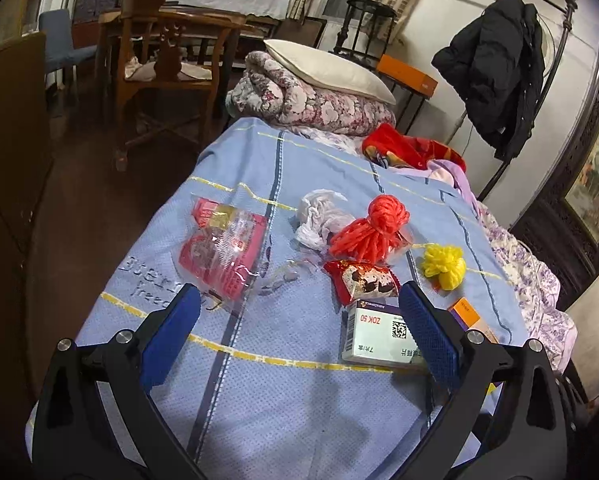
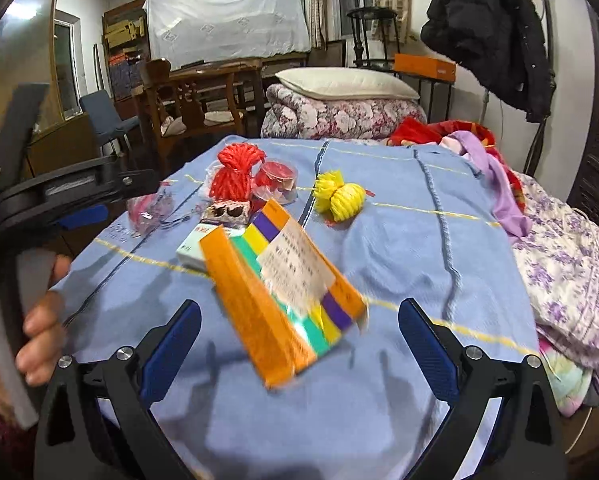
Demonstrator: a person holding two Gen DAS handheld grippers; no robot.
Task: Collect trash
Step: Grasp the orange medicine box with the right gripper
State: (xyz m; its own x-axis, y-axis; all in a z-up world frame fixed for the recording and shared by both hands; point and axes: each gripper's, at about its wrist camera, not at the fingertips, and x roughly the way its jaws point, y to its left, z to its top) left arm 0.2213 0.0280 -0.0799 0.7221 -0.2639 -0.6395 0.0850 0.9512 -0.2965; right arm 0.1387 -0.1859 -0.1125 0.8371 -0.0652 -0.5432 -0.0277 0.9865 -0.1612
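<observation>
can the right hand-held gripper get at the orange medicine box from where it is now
Probably yes. The right hand-held gripper is open, and the orange medicine box lies on the blue bedspread right ahead of its fingers, with nothing on top of it or in between.

The white carton [image 1: 379, 334] lying near the bed's foot edge bears "ZOK 50" in red, upside down in the left wrist view, beside a small QR code and a line of characters too small to read. The blue bedspread [image 1: 259, 380] carries raised stitched lettering near the bed's left edge, of which only a fragment like "free" can be read. The orange striped box [image 2: 283, 300] in the right wrist view has a white printed label, too blurred to read.
</observation>
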